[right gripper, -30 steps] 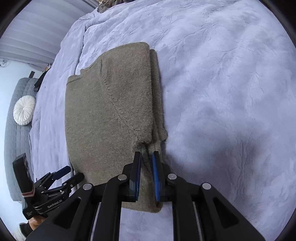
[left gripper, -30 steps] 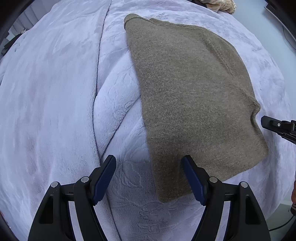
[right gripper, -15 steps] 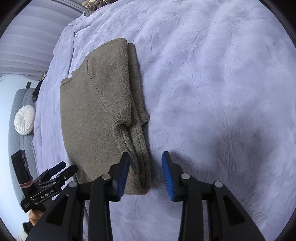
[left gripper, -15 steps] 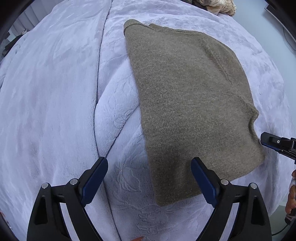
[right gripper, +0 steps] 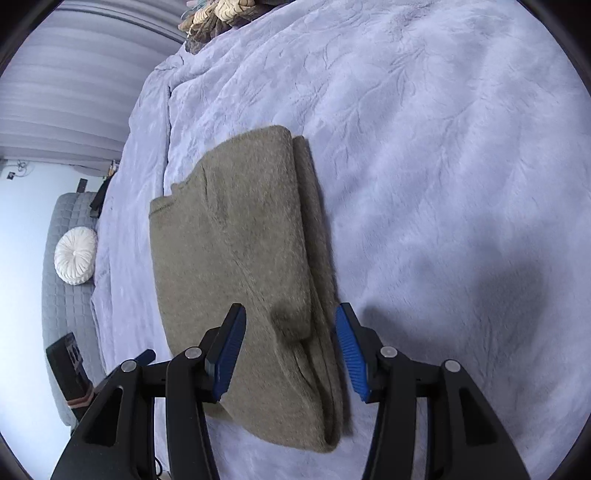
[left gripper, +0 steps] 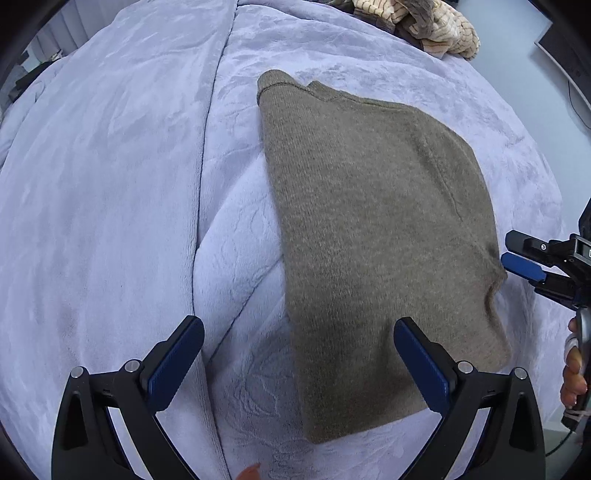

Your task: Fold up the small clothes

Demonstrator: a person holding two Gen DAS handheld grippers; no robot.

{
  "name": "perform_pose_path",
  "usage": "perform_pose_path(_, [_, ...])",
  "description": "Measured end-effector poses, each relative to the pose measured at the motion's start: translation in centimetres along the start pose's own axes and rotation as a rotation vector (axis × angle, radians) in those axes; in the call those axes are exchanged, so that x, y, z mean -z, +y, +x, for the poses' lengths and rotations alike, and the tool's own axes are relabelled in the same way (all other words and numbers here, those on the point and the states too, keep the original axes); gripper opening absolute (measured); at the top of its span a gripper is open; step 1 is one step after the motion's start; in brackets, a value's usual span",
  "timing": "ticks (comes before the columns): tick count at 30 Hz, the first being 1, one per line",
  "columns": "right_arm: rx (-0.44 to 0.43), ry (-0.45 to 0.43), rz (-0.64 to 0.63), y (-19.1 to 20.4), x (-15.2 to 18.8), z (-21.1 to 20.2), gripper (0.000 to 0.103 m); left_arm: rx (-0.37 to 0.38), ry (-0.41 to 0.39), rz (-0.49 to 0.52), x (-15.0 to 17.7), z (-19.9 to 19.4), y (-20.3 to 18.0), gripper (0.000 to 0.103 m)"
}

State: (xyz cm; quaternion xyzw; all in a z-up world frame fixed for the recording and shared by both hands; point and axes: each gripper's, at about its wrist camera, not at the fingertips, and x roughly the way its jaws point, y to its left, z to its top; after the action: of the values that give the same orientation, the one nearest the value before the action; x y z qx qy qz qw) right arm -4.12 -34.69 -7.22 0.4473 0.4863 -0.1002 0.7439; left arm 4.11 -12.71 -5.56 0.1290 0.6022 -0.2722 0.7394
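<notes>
An olive-brown knit sweater (left gripper: 373, 229) lies folded flat on the lavender blanket (left gripper: 110, 184). My left gripper (left gripper: 299, 358) is open and empty above the sweater's near left corner. In the right wrist view the same sweater (right gripper: 236, 258) shows stacked folded layers along its right side. My right gripper (right gripper: 291, 350) is open and empty, its jaws on either side of that folded side near the front corner. The right gripper also shows at the right edge of the left wrist view (left gripper: 532, 266).
A heap of beige striped clothes (left gripper: 424, 26) lies at the far end of the bed. A grey quilted bench (right gripper: 62, 295) with a round white cushion (right gripper: 75, 255) stands beside the bed. A long crease (left gripper: 199, 206) runs down the blanket left of the sweater.
My right gripper opened and let go of the sweater's folded edge. My left gripper opened wider and drew back a little. The sweater lies still.
</notes>
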Motion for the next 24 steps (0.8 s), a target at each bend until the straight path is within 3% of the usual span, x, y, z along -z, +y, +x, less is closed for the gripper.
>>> perform_pose_path(3, [-0.057, 0.030, 0.022, -0.1, -1.4, 1.6, 0.053, -0.017, -0.006, -0.026, -0.2, 1.1, 0.3, 0.103])
perform_pose_path(4, [-0.060, 0.040, 0.022, 0.0, -1.6, 2.0, 0.035, -0.015, -0.004, -0.029, -0.6, 1.3, 0.4, 0.103])
perform_pose_path(5, [-0.052, 0.044, 0.007, 0.2, -1.7, 2.1, 0.007, -0.015, -0.004, -0.030, -0.7, 1.4, 0.5, 0.103])
perform_pose_path(11, [0.070, 0.062, -0.102, 0.3, -1.5, 3.0, 0.008, -0.027, -0.005, -0.040, -1.3, 2.3, 0.3, 0.103])
perform_pose_path(24, [-0.002, 0.082, -0.061, -1.3, -1.0, 0.7, 0.013, -0.012, 0.021, -0.047, -1.5, 3.0, 0.1, 0.103])
